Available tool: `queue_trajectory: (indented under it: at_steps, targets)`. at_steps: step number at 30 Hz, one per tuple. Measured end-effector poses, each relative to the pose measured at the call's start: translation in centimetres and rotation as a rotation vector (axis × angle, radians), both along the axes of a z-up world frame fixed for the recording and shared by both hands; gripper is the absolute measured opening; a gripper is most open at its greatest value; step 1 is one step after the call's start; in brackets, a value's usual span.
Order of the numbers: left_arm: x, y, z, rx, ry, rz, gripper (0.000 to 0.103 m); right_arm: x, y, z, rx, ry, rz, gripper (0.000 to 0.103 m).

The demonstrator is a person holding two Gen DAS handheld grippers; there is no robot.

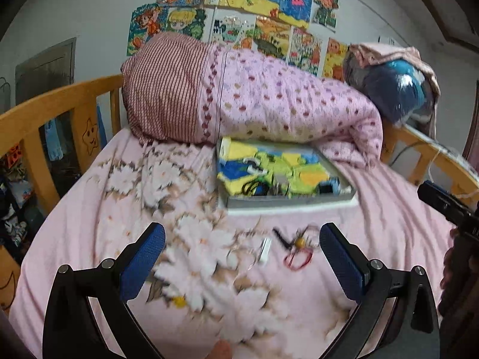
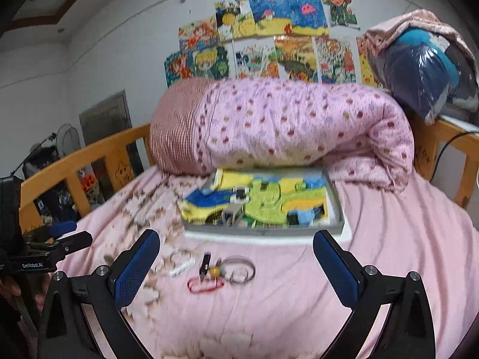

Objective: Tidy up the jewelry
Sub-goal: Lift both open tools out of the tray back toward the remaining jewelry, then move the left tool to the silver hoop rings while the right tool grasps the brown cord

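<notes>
Here the jewelry lies loose on the pink bed sheet [image 2: 299, 299], in front of a flat tray [image 2: 263, 230]: a red loop [image 2: 205, 286], a small yellow bead [image 2: 214, 271], a black clip [image 2: 205, 262], a pale ring-shaped bangle [image 2: 241, 270] and a white oblong piece [image 2: 179, 269], all close together and some touching. Both views are blurred, so the finer shapes are hard to make out, and the contents of the tray, under yellow, green and blue patches, cannot be told apart. The left tongs [image 1: 242, 257] stand wide open above the sheet with the pieces seen between their blue pads [image 1: 146, 260], gripping nothing. The right tongs [image 2: 236, 269] are equally wide open and empty, framing the same cluster without touching it. Behind the tray a rolled pink dotted quilt [image 2: 299, 125] lies across the bed, with a wooden bed rail [image 2: 89, 152] around it, a bagged bundle [image 2: 419, 74] at the right, and colourful pictures [image 2: 269, 36] on the wall.
</notes>
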State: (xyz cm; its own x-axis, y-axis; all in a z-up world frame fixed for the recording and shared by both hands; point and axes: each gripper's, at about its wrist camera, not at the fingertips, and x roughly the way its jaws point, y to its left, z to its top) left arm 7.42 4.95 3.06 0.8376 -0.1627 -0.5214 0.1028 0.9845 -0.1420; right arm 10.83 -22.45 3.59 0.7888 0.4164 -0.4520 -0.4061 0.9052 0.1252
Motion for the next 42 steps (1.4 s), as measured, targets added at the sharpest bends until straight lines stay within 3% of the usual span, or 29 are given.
queue_trajectory:
  at_steps: [7,15,32,35,40,42]
  targets:
    - [-0.6,0.3,-3.9,0.000,0.102,0.008,0.101,0.5,0.6,-4.2,-0.066,0.120,0.017,0.103]
    - [0.3,-0.8,-6.1,0.035,0.169,-0.023,0.101,2.0,0.5,-8.2,-0.105,0.242,0.048,0.103]
    - [5.8,-2.6,-9.5,0.115,0.226,-0.116,0.100,9.0,-0.9,-11.0,-0.046,0.302,0.087,0.103]
    - [6.9,-2.5,-9.9,0.113,0.239,-0.123,0.094,10.2,-0.8,-11.4,-0.042,0.298,0.095,0.102]
    - [8.7,-2.8,-10.6,0.125,0.259,-0.146,0.081,12.5,-0.6,-12.2,-0.028,0.309,0.101,0.089]
    - [9.2,-3.0,-10.9,0.136,0.273,-0.159,0.065,13.3,-0.6,-12.4,-0.016,0.315,0.104,0.083]
